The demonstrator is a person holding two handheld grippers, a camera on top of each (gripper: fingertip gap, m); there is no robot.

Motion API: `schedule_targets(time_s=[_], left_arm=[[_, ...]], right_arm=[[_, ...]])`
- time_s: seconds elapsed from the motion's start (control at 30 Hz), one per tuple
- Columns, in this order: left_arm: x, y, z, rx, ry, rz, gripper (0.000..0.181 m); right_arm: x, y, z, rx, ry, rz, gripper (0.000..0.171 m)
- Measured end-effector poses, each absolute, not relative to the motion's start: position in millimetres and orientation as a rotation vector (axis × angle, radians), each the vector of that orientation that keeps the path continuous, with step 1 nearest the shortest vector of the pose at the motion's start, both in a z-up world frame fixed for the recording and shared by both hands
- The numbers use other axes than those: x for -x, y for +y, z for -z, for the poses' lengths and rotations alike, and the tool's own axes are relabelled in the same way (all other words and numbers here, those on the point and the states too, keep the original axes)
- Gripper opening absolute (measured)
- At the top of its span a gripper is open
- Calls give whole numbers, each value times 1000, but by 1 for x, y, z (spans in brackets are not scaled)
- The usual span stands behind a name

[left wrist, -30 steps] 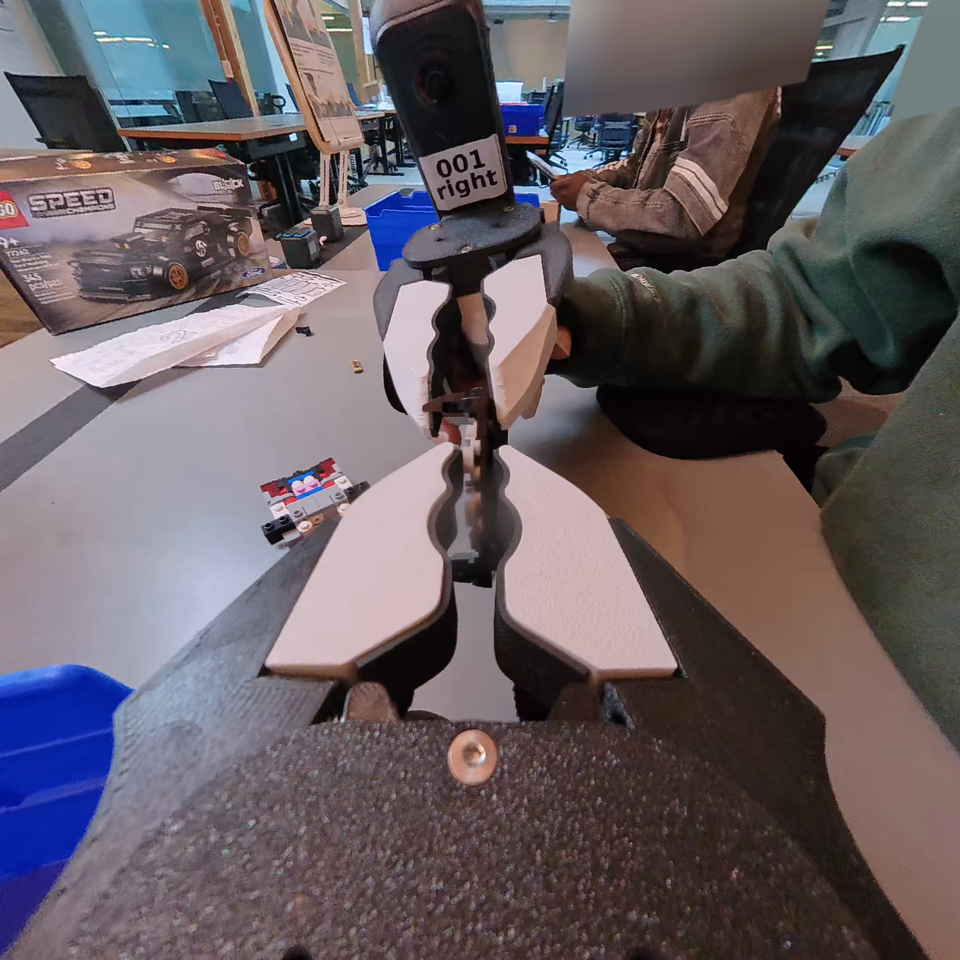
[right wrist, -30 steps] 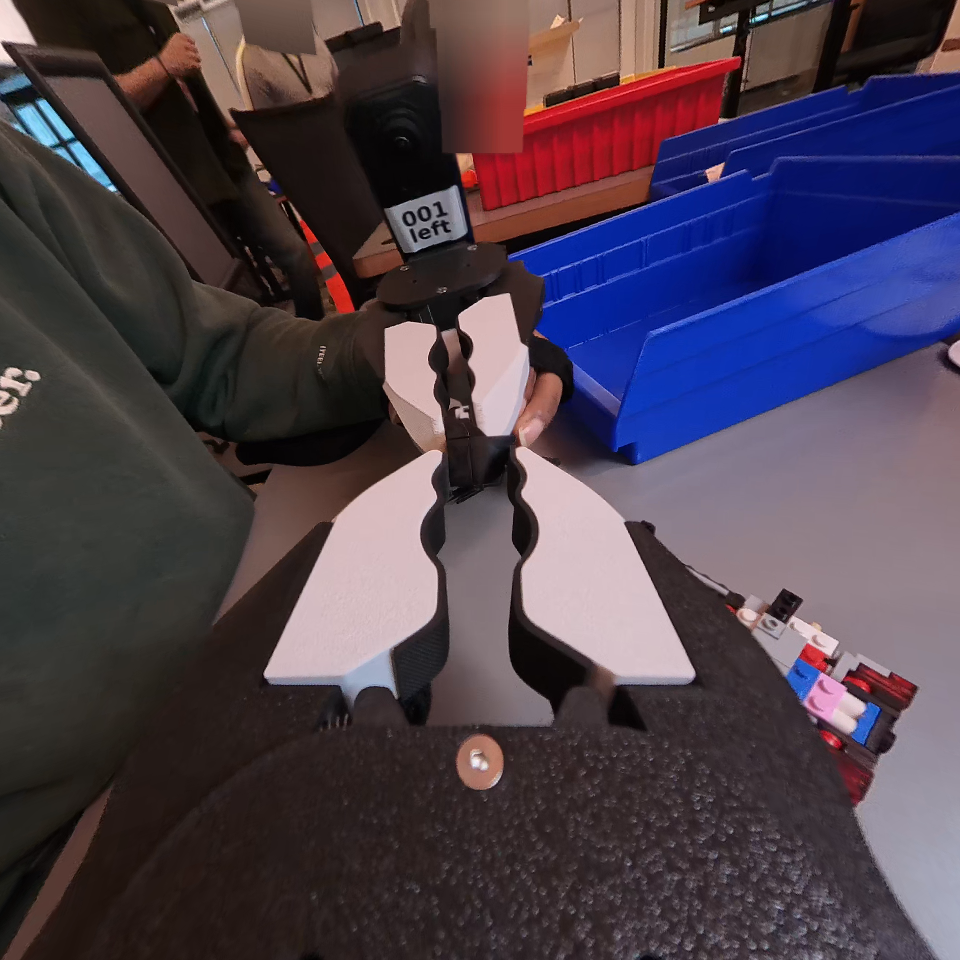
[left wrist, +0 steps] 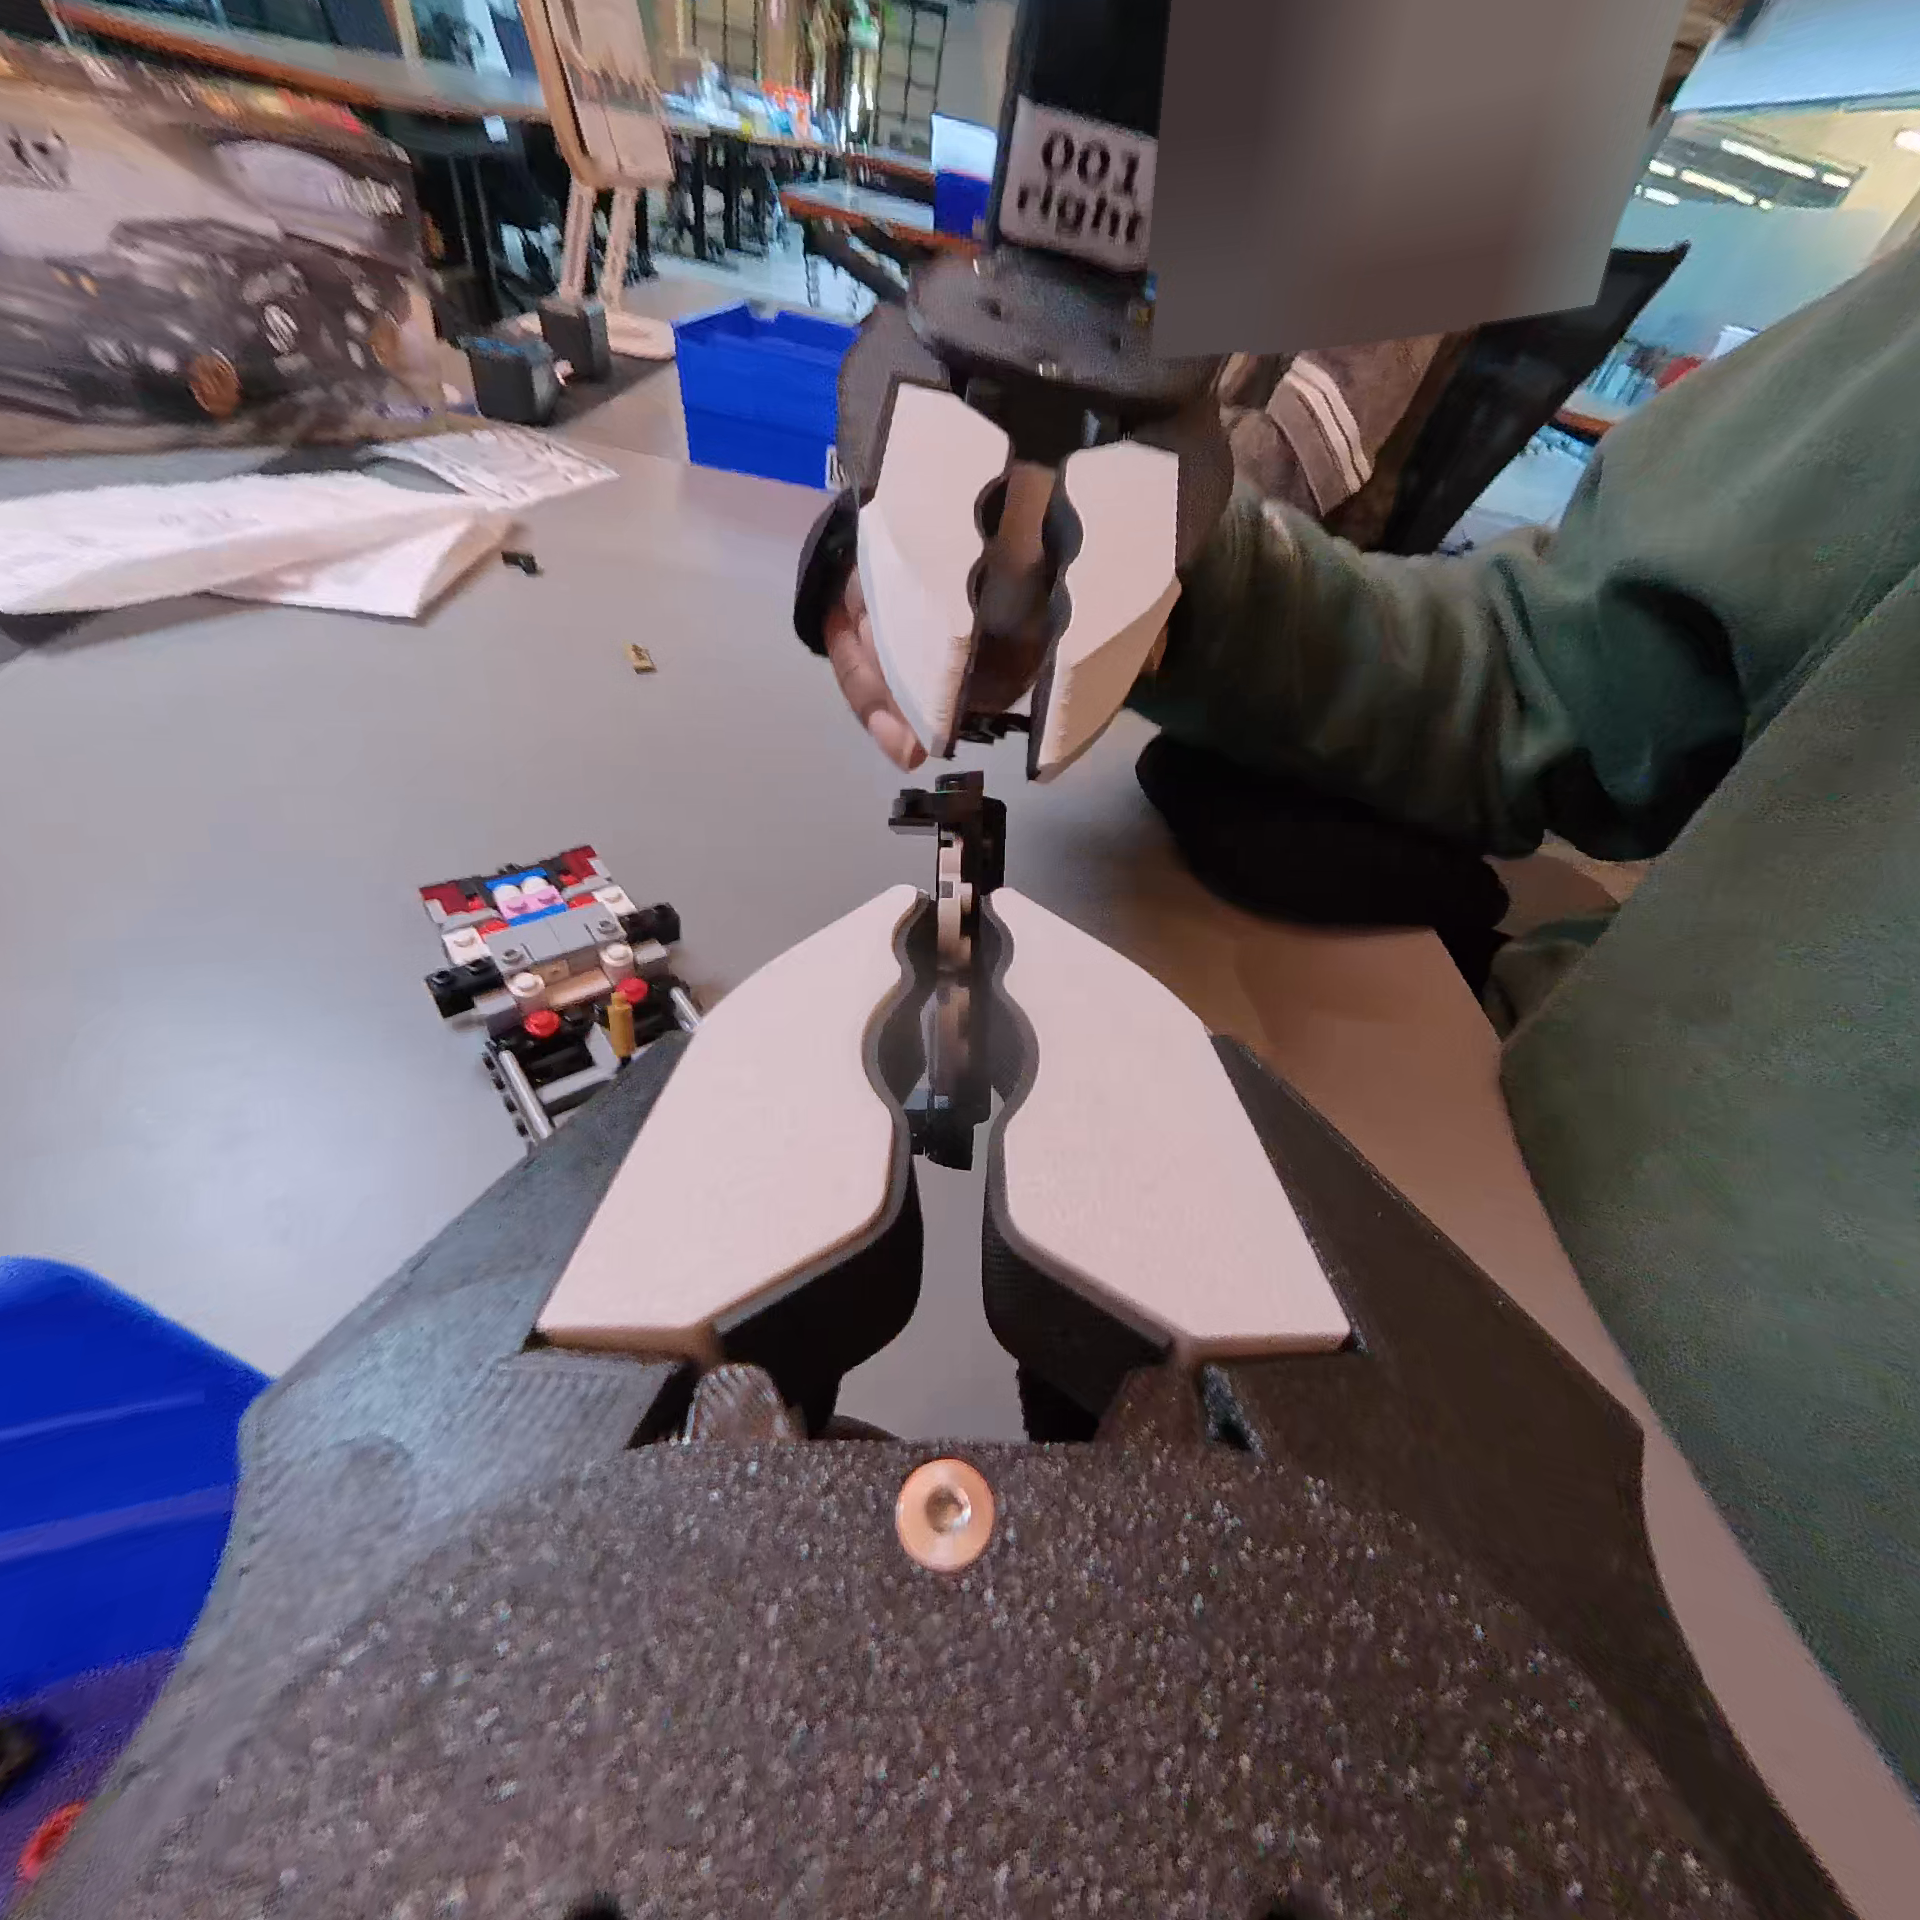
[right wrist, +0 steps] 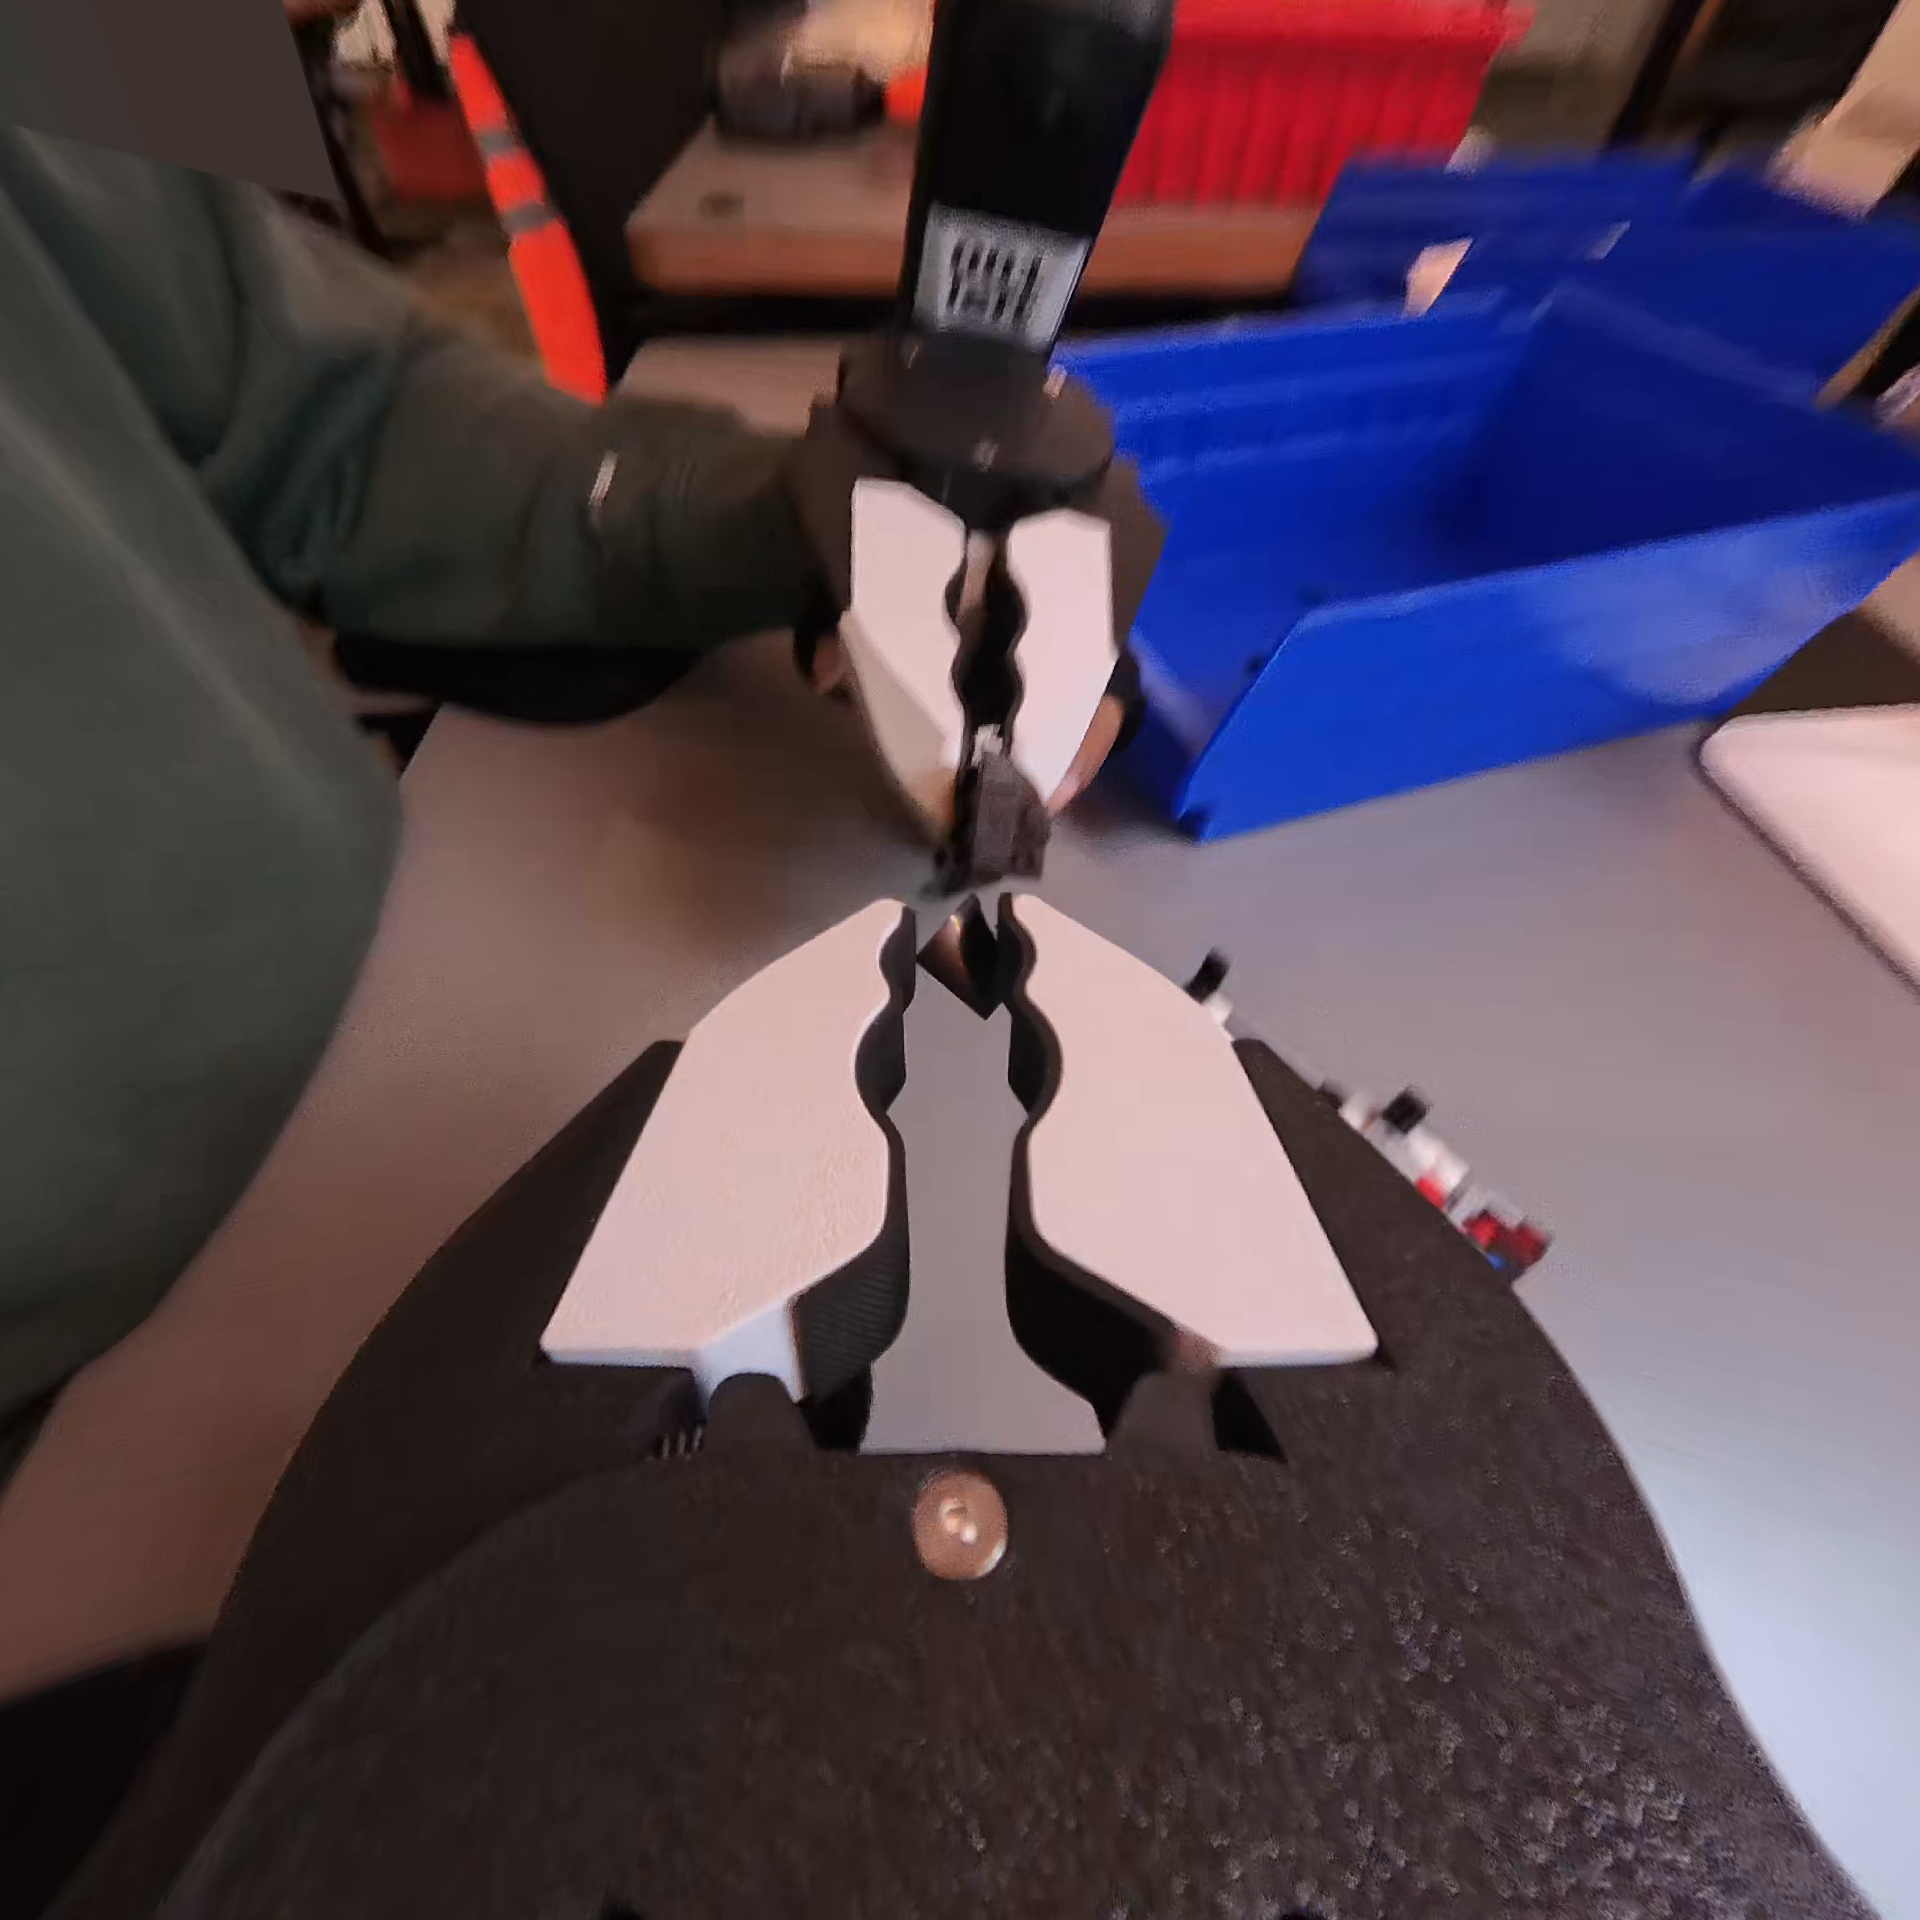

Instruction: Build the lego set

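My left gripper [left wrist: 956, 899] is shut on a thin black and grey brick assembly [left wrist: 961, 831] that sticks out past its fingertips. My right gripper [left wrist: 987, 758] faces it tip to tip, a small gap away, shut on a small black brick piece [left wrist: 982, 727]. In the right wrist view my right gripper [right wrist: 958, 914] pinches that black piece [right wrist: 971, 961] at its tips. The left gripper [right wrist: 987, 800] and its black assembly [right wrist: 1003, 821] stand just beyond. Both are held above the grey table [left wrist: 260, 779]. A partly built brick car [left wrist: 551, 966] lies on the table to the left.
A toy car box [left wrist: 197, 281] and paper sheets [left wrist: 239, 540] lie at the far left. A small blue bin [left wrist: 758, 395] stands behind; another blue bin corner [left wrist: 94, 1475] is near left. Large blue bins [right wrist: 1507, 540] stand at the right. A seated person's striped sleeve [left wrist: 1309, 426] shows behind. My left and right fingertips are right by each other.
The two grippers were pressed tip to tip around the brick pieces. They have drawn slightly apart, each keeping a piece. Both views have shifted, and the right wrist view is motion-blurred.
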State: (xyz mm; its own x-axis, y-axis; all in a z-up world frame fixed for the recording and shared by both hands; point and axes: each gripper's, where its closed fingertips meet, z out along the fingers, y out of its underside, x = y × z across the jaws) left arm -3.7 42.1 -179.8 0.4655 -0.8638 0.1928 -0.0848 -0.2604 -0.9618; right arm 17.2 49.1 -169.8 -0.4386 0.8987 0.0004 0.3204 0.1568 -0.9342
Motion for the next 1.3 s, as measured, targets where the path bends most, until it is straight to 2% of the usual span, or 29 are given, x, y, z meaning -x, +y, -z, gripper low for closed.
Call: schedule_targets(time_s=[0.27,0.3,0.4,0.5,0.63,0.77,0.87,1.3], left_arm=[[-11,38,221,1878,892,972,6],[-11,38,223,1891,891,978,6],[-8,39,226,1909,883,969,6],[-6,41,226,1911,871,967,6],[-5,43,229,1920,868,950,6],[-10,42,226,1903,889,936,6],[-11,40,227,1902,913,923,6],[2,42,213,1925,764,1113,6]], right_arm=[[-35,41,268,1466,-2286,-1002,16],[-34,39,272,1475,-2301,-999,21],[-27,38,254,1450,-2218,-1087,31],[-22,48,227,1399,-2076,-1134,33],[-10,54,208,1340,-1940,-1177,21],[-2,49,212,1320,-1945,-1156,26],[-1,45,219,1301,-1989,-1118,19],[7,33,204,884,-2025,-711,18]])
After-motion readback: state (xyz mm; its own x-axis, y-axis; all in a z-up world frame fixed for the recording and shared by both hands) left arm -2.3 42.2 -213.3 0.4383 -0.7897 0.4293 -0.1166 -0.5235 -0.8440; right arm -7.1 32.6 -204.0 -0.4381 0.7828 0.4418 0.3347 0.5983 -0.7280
